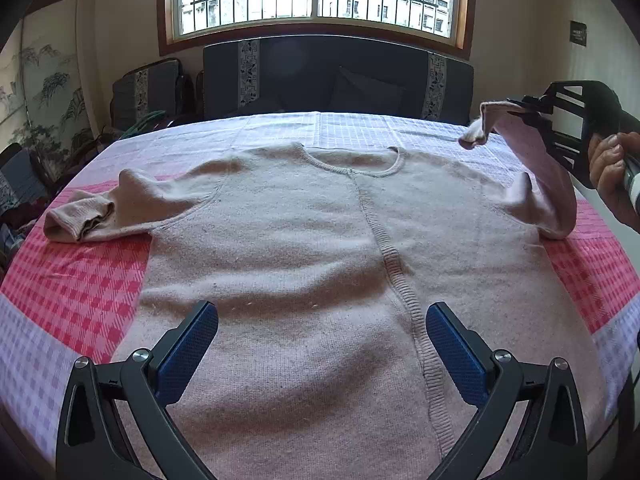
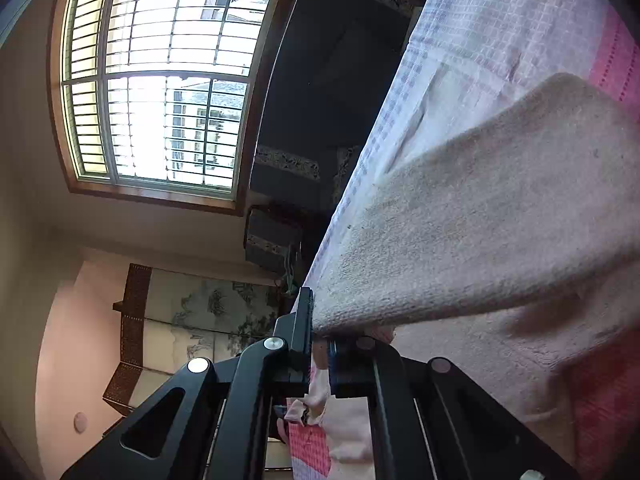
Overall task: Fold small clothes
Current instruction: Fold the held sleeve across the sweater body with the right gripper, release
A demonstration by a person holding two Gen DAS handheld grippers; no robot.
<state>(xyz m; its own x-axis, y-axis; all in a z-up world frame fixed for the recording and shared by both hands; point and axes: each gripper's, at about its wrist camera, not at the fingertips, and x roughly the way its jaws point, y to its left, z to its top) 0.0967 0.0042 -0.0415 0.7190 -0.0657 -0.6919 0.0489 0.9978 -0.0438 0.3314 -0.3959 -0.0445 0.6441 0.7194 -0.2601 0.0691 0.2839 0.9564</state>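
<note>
Two grippers work over one pale pink sweater (image 1: 304, 240) lying flat, front up, on a checked cloth (image 1: 80, 280) covering a table. The left gripper (image 1: 322, 356) hovers above the sweater's lower body, its blue-padded jaws spread wide with nothing between them. The right gripper (image 1: 520, 110) — held in a hand (image 1: 608, 160) — is clamped on one sleeve (image 1: 532, 152), lifting it off the table with the cuff drooping. The left-wrist view shows the other sleeve (image 1: 100, 216) lying on the cloth; the right-wrist view, rolled sideways, shows only knit pinched between closed jaws.
</note>
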